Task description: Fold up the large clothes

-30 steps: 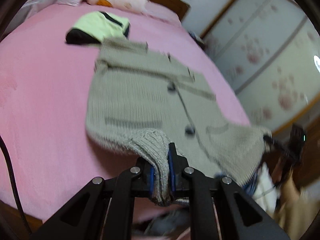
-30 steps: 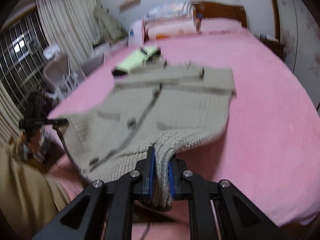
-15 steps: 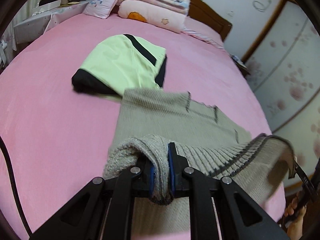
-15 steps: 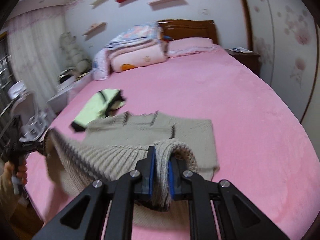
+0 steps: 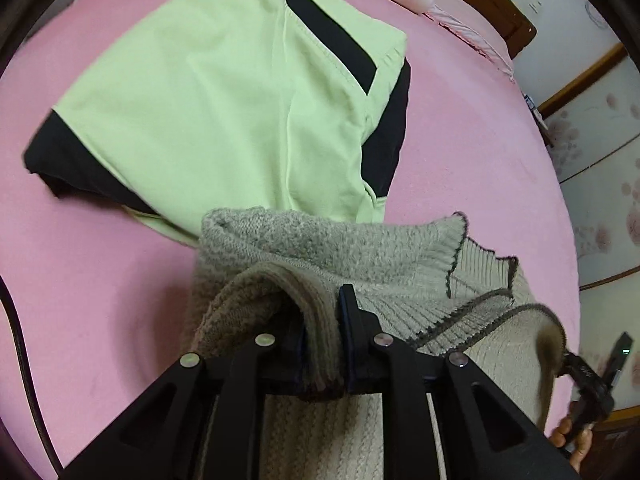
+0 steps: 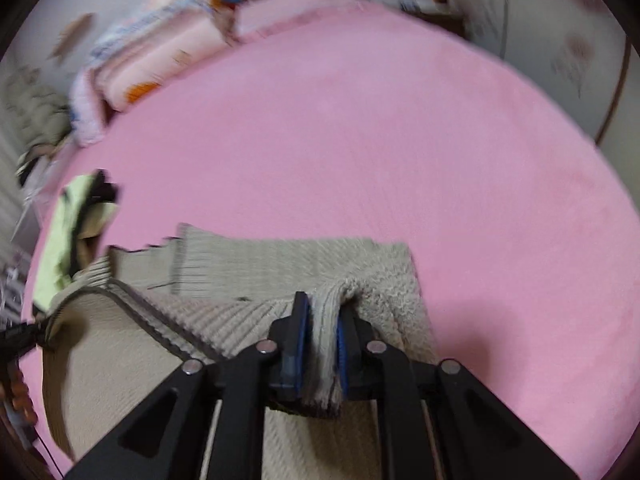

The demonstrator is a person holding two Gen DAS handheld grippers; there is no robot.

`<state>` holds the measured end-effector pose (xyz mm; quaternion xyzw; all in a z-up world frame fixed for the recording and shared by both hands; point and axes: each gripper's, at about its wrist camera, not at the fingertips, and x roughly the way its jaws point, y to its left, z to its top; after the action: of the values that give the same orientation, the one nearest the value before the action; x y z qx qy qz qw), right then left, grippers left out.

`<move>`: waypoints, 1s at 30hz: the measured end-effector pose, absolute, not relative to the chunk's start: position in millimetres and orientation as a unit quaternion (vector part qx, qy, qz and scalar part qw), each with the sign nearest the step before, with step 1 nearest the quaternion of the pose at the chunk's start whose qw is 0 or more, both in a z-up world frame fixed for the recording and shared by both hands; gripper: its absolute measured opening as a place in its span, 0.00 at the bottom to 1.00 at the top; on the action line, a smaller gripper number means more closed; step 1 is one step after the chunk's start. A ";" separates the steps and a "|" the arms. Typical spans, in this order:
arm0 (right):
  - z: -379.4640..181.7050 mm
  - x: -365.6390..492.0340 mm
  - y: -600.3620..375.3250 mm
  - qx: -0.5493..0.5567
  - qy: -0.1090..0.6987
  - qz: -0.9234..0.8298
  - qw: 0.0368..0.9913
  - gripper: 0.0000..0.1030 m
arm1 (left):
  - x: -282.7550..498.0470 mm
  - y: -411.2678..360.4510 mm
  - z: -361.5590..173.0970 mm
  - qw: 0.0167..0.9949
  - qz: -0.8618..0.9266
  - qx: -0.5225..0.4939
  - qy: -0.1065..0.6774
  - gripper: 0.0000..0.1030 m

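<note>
— Cardigan [image 5: 360, 256], where is it?
— Folded on the pink bed [image 5: 472, 128], its far edge overlapping the green-and-black shirt [image 5: 224, 92].
— Grippers?
— Left gripper [image 5: 324, 344] has knit between its opening jaws; right gripper [image 6: 320, 344] clamps another fold.
— Beyond the shirt?
— Stacked pillows [image 6: 160, 52], wooden headboard [image 5: 488, 4], floral wardrobe doors [image 5: 600, 168].
</note>
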<state>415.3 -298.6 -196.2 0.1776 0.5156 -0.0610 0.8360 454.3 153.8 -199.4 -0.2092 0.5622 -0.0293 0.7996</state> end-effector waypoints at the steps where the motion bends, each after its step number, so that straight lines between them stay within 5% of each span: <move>1: -201.5 417.9 -303.2 0.194 0.517 -0.061 0.832 0.15 | 455.8 155.1 -199.7 0.799 -0.036 -0.215 0.561 0.17; 8: -222.9 419.0 -343.0 0.351 0.496 -0.039 0.793 0.17 | 459.1 172.7 -195.3 0.789 -0.060 -0.289 0.539 0.21; 11: -225.8 412.9 -353.9 0.403 0.484 -0.020 0.777 0.28 | 447.7 176.3 -181.4 0.803 -0.067 -0.305 0.507 0.42; 13: -221.6 410.3 -357.8 0.417 0.474 -0.014 0.775 0.41 | 442.2 179.1 -169.6 0.821 -0.063 -0.304 0.480 0.65; 15: -211.1 404.1 -358.1 0.404 0.465 -0.023 0.788 0.50 | 439.2 179.1 -157.0 0.845 -0.035 -0.265 0.464 0.73; 30: -161.5 388.0 -335.4 0.219 0.419 0.016 0.881 0.51 | 429.8 142.6 -153.4 0.872 -0.054 -0.097 0.476 0.73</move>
<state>388.0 -335.4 -161.5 0.2194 0.4189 0.0161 0.8810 429.8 142.6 -153.4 -0.0968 0.4763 -0.0537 0.8723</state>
